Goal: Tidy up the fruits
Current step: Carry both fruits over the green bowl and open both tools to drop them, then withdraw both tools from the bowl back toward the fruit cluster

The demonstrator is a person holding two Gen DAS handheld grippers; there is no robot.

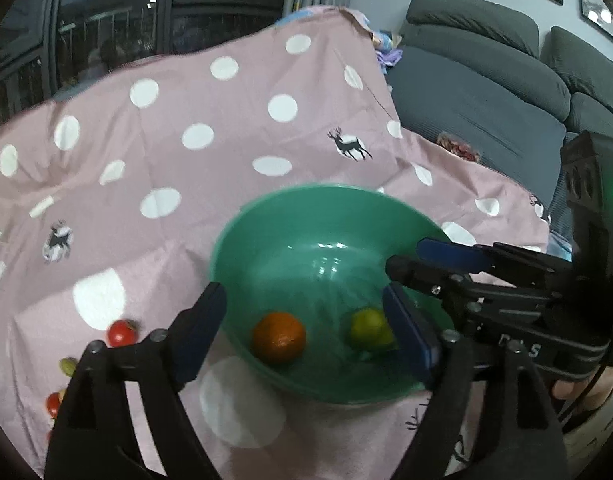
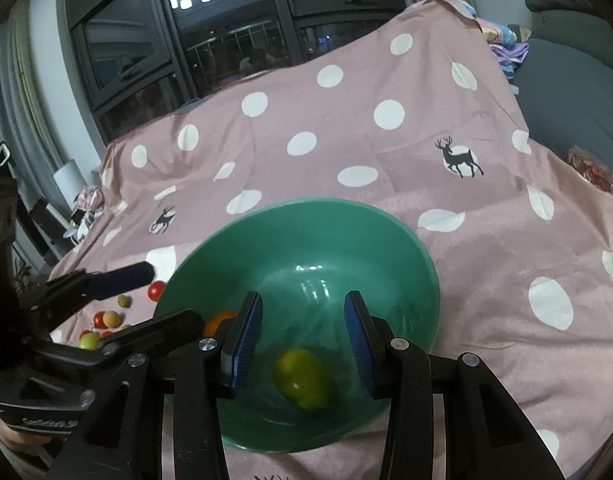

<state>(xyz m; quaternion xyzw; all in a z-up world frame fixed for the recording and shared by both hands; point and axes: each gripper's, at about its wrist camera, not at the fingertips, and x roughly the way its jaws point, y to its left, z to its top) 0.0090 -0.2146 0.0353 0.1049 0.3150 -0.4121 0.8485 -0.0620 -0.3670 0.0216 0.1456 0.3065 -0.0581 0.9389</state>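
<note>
A green bowl point(image 1: 290, 256) stands on the pink dotted cloth point(image 1: 226, 128). Inside it lie an orange point(image 1: 279, 337) and a green lime point(image 1: 368, 328), a little apart. My left gripper point(image 1: 306, 332) hangs over the bowl's near rim, open wide, with the orange loose below the gap. Above the bowl point(image 2: 306, 240) my right gripper point(image 2: 302, 344) is open too. The lime point(image 2: 304, 380) rests on the bottom under it, blurred, and neither pad touches it. The orange point(image 2: 220, 318) peeks out behind a left finger.
Several small fruits lie on the cloth left of the bowl, among them a red tomato point(image 1: 120, 332) and a greenish one point(image 1: 66, 366). A grey sofa point(image 1: 486, 92) borders the cloth on the right. Dark windows stand behind. The cloth rises toward the back.
</note>
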